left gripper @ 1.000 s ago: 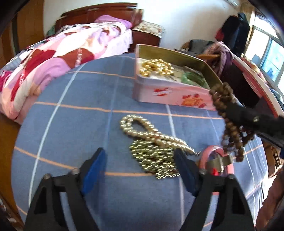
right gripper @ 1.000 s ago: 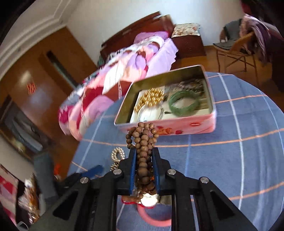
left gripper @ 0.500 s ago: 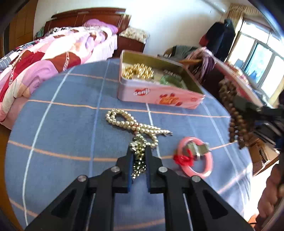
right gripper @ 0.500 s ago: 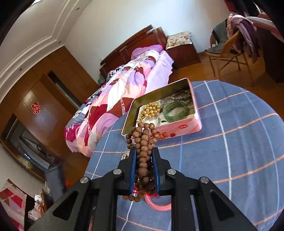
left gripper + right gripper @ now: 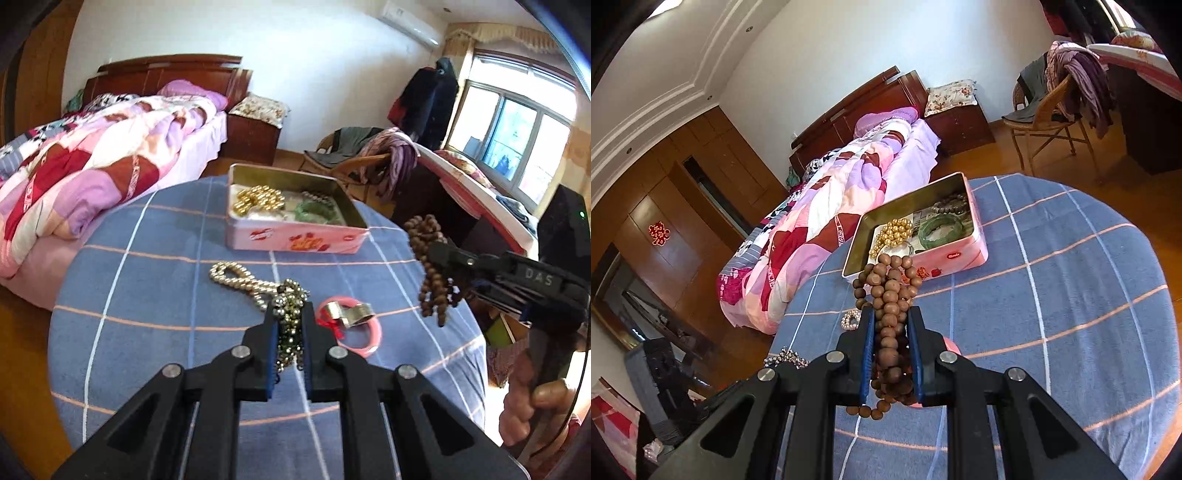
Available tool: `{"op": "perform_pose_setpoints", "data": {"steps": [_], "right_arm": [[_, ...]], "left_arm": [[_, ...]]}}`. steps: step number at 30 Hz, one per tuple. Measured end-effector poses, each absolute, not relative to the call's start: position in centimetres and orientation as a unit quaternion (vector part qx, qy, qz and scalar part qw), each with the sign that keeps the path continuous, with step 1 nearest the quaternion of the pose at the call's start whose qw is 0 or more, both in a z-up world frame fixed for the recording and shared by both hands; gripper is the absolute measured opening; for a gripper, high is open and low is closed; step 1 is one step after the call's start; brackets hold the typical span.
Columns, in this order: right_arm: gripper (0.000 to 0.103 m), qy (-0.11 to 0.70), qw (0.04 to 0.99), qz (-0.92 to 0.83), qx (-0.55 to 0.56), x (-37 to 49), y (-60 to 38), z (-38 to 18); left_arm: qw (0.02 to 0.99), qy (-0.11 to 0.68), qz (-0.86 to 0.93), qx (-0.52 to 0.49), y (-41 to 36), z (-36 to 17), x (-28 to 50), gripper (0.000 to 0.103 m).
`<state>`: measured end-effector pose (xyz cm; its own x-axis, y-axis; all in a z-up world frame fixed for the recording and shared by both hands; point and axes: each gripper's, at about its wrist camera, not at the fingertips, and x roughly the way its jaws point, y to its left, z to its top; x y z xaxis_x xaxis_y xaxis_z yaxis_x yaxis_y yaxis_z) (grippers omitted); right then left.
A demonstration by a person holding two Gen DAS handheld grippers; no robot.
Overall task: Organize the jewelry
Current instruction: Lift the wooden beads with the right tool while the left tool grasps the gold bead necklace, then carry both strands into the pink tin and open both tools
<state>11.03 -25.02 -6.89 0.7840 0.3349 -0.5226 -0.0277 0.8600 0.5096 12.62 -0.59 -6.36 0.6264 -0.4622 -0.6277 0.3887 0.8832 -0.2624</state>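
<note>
My left gripper [image 5: 290, 314] is shut on a pale metallic bead necklace [image 5: 288, 325]; its far loop [image 5: 236, 275] still lies on the blue cloth. My right gripper [image 5: 890, 317] is shut on a brown wooden bead string [image 5: 890, 295], held above the table; it also shows in the left wrist view [image 5: 430, 258]. The pink tin box [image 5: 295, 242] stands open at the table's far side [image 5: 960, 254], holding gold beads [image 5: 258, 199], a green bangle [image 5: 940, 230] and a dark bead bracelet [image 5: 951, 203]. A pink bangle with a red knot and metal piece [image 5: 351, 328] lies right of my left gripper.
The round table has a blue checked cloth [image 5: 147, 295] and its edges are near on all sides. A bed [image 5: 92, 155] stands behind left, a chair with clothes [image 5: 369, 162] behind right. The person's hand [image 5: 535, 406] holds the right gripper.
The left gripper closed on the pale bead necklace and has lifted its near end off the cloth. The right gripper rose and drew back with the brown beads.
</note>
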Motion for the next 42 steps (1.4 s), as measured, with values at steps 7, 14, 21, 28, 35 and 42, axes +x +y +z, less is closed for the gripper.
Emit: {"op": "perform_pose_setpoints", "data": {"steps": [7, 14, 21, 28, 35, 42], "right_arm": [[0.017, 0.298, 0.925, 0.084, 0.221, 10.9, -25.0, -5.4], [0.017, 0.288, 0.932, 0.082, 0.205, 12.9, -24.6, -4.1], [0.017, 0.274, 0.941, 0.073, 0.184, 13.4, -24.2, -3.5], [0.017, 0.285, 0.937, 0.074, 0.188, 15.3, -24.4, -4.2], [0.017, 0.267, 0.944, 0.065, 0.183, 19.1, -25.0, -2.9], [0.017, 0.260, 0.947, 0.052, 0.179, 24.4, -25.4, -2.5]], "left_arm": [[0.909, 0.340, -0.239, -0.030, -1.8, -4.4, 12.9, 0.010], [0.915, 0.320, -0.244, -0.039, -1.8, -3.0, 14.6, 0.010], [0.915, 0.312, -0.249, -0.053, -1.4, -2.6, 15.2, 0.010], [0.915, 0.310, -0.255, -0.053, -2.4, -2.1, 16.6, 0.010], [0.923, 0.277, -0.263, -0.054, -4.2, 0.4, 20.1, 0.010], [0.928, 0.258, -0.262, -0.054, -6.1, 1.7, 24.6, 0.010]]}}
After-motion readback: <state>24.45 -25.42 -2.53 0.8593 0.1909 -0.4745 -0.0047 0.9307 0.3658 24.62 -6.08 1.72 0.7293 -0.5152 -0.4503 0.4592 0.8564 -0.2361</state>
